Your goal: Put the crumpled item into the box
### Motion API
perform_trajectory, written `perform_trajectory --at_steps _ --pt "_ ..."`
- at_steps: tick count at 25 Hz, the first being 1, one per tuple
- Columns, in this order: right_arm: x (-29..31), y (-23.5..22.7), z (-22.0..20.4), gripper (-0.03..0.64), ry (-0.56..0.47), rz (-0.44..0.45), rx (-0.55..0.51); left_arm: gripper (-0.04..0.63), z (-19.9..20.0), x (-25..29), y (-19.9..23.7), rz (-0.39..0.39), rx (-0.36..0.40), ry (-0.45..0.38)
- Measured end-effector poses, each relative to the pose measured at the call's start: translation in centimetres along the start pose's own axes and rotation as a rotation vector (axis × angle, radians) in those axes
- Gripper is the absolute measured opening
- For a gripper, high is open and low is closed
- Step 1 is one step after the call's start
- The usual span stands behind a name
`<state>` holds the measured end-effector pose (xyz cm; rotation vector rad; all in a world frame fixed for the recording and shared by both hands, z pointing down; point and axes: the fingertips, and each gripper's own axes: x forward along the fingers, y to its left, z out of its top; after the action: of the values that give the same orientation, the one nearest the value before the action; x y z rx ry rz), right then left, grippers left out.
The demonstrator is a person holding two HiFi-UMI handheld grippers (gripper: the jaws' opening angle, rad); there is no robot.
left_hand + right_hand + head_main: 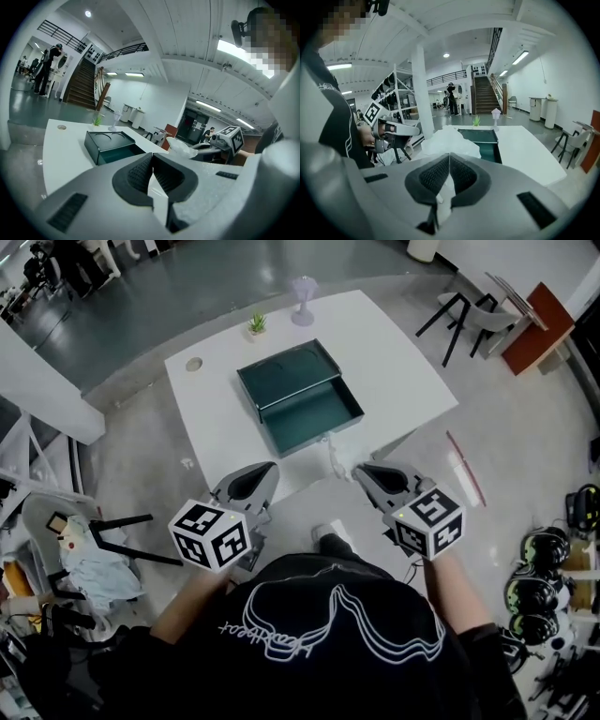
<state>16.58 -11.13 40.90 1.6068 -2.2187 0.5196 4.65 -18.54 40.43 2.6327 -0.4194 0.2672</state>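
Pinching a white crumpled item (331, 450) in the right tongs (359, 468) at the near edge of the white surface (403, 362), pads pressed together on what looks like a thin fold of it. Carrying the left tongs (272, 467) just left of it, likewise closed, pad against pad, with nothing between. Facing the open teal box (314, 418) near the middle of the surface, farther off than the item and a little left of it, lid (286, 371) thrown back on the far side, tray bare. Backed at the far edge by a small potted plant (256, 325) and a pale goblet (302, 298), both apart from the box.

Judged as the carry step: item apparently in hand, not yet over the box, nothing yet inside. Calling next for a reach away from the body and slightly left, high enough to clear the near wall of the tray. Then a parting of the right tongs only once the item hangs squarely over the open tray. Worth watching for: a light, springy wad clinging to a pad, or drifting onto the surface instead of dropping clean.
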Motion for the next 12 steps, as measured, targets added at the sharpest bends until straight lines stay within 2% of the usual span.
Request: perform_trajectory --at_steps 4,12 --pt "2.4 -2.1 0.6 0.003 0.047 0.009 -0.079 0.005 -0.4 0.5 1.7 0.044 -0.017 0.015" --pt "8.2 -5.5 2.5 0.003 0.125 0.099 -0.197 0.005 1.4 1.6 5.1 0.146 -0.067 -0.014"
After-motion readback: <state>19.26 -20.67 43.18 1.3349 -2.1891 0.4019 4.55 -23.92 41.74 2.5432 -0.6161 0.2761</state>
